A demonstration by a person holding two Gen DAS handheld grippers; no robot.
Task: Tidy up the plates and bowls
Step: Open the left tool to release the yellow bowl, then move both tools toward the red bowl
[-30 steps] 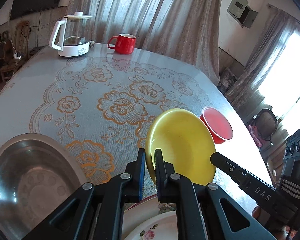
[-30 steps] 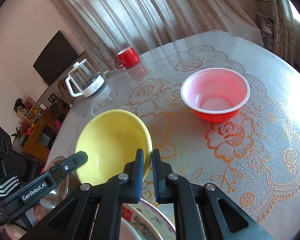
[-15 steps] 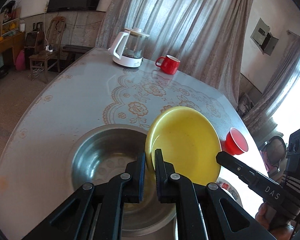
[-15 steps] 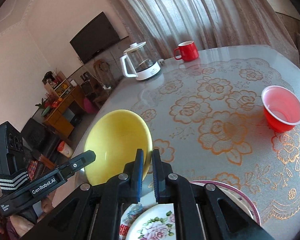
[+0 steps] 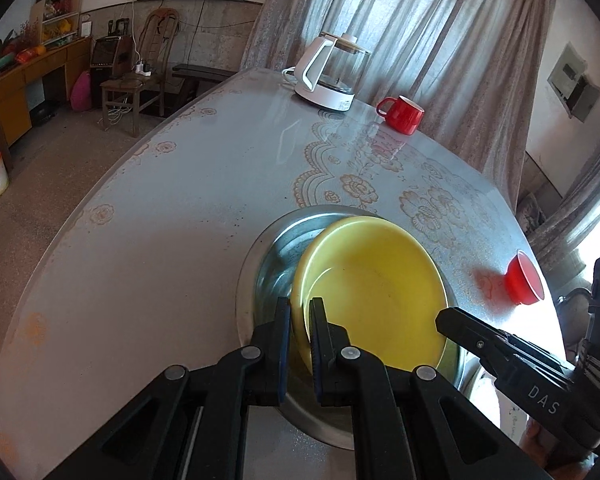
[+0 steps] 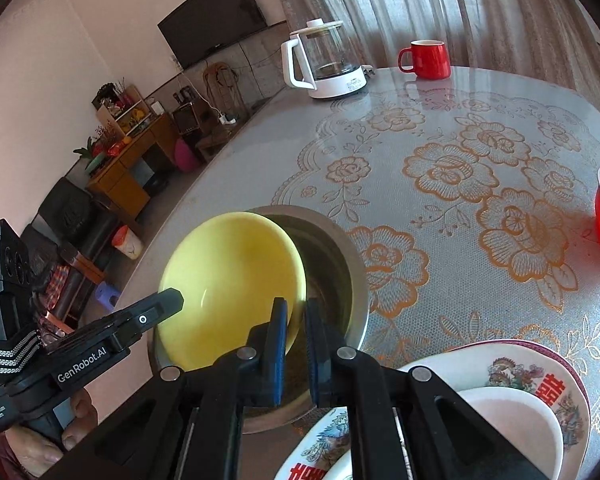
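A kettle (image 5: 330,74) and a red mug (image 5: 402,114) stand at the far edge of the table (image 5: 160,240), well clear of the work. A red bowl (image 5: 524,280) sits near the right edge, apart from everything else. Flowered plates (image 6: 532,376) are stacked at the near edge, just beside the steel basin (image 6: 340,248), with a white bowl (image 6: 512,420) on top.

The yellow bowl (image 5: 376,284) hangs tilted over the basin, caught from both sides. The left gripper (image 5: 300,312) is pressed shut on its near left rim; the right gripper (image 6: 296,312) pinches the opposite rim (each shows in the other's view, off to the side). The bowl's lower edge dips inside the basin; whether it touches the bottom I cannot tell.
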